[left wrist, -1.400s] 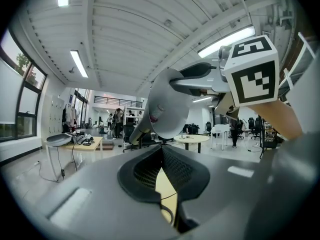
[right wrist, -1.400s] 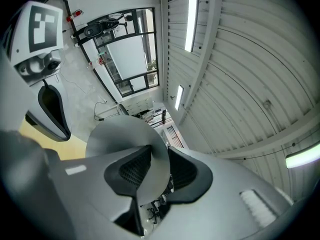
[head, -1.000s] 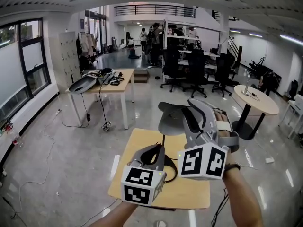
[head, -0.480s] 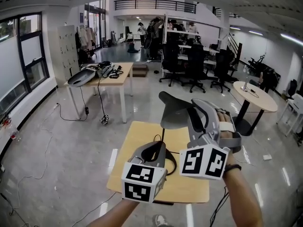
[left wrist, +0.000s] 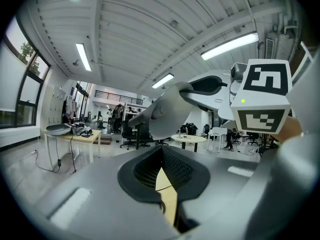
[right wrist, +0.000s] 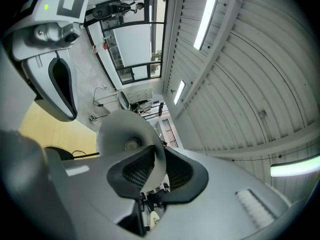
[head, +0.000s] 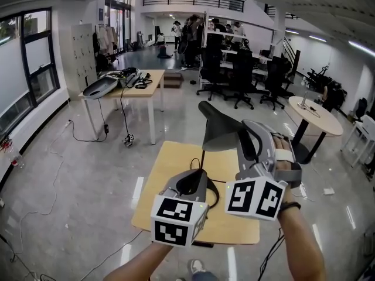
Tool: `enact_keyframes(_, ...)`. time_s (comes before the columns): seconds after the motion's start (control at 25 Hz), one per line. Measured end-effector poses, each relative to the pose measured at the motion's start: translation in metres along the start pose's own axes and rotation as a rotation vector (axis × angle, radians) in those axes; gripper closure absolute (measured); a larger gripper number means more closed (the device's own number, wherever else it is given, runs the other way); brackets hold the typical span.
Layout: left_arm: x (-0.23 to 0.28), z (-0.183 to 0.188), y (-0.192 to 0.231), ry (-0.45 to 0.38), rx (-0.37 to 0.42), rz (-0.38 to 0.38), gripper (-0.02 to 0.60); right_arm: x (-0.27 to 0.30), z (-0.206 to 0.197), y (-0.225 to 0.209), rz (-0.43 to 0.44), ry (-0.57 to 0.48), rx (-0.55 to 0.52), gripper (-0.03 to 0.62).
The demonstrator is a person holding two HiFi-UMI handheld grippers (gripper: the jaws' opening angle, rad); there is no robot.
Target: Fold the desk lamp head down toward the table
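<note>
The grey cone-shaped lamp head (head: 220, 134) stands over a small wooden table (head: 170, 174) on a thin dark stem (head: 202, 158). My right gripper (head: 249, 140) reaches in from the right, its jaws closing with the shade's rim pinched between the pads (right wrist: 132, 171). In the right gripper view the lamp head (right wrist: 125, 134) fills the middle. My left gripper (head: 193, 183) hangs lower, by the foot of the stem, jaws together with only a slit showing table behind. It hides the lamp's base. The left gripper view has the lamp head (left wrist: 165, 116) above it.
A long desk (head: 153, 84) with gear and cables stands at the back left. A round table (head: 316, 119) is at the right, with office chairs (head: 234, 81) and people (head: 187, 37) beyond. Loose cables (head: 35, 221) lie on the shiny floor.
Both grippers have sunk toward the wooden table. The lamp head has come down with the right gripper, and its shade now tips more steeply.
</note>
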State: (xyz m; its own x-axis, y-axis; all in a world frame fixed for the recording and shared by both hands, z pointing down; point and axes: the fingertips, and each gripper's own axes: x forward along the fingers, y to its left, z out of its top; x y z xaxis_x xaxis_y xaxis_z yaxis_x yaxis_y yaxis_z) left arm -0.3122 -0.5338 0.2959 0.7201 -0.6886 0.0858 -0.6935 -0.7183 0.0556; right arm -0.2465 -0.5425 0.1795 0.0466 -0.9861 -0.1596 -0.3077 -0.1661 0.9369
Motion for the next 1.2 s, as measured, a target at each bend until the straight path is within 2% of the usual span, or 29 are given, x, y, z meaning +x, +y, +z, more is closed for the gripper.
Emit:
enact_keyframes(0.2,0.011,-0.037,0.041,0.017,0.001,-0.004,0.572,0.024,0.003,0.059,0.006,0.012,-0.017,0.540)
enact_keyframes(0.52,0.017,-0.092,0.054,0.030,-0.007,-0.002,0.572,0.019,-0.016,0.115,-0.019,0.017,-0.019,0.546)
enact_keyframes(0.68,0.055,-0.140,0.062,0.044,-0.006,-0.006,0.572,0.039,-0.053,0.168,-0.009,0.017,-0.016,0.556)
enact_keyframes(0.76,0.073,-0.150,0.066,0.051,-0.007,-0.004,0.572,0.050,-0.068,0.182,-0.008,0.017,-0.011,0.557)
enact_keyframes(0.92,0.081,-0.154,0.090,0.063,0.002,0.008,0.572,0.066,-0.064,0.205,-0.016,0.010,-0.016,0.563)
enact_keyframes(1.08,0.120,-0.187,0.091,0.075,-0.002,0.005,0.572,0.085,-0.104,0.245,-0.008,0.021,-0.013,0.569)
enact_keyframes(1.2,0.144,-0.204,0.106,0.071,-0.006,0.004,0.572,0.105,-0.119,0.273,-0.004,0.028,-0.012,0.569)
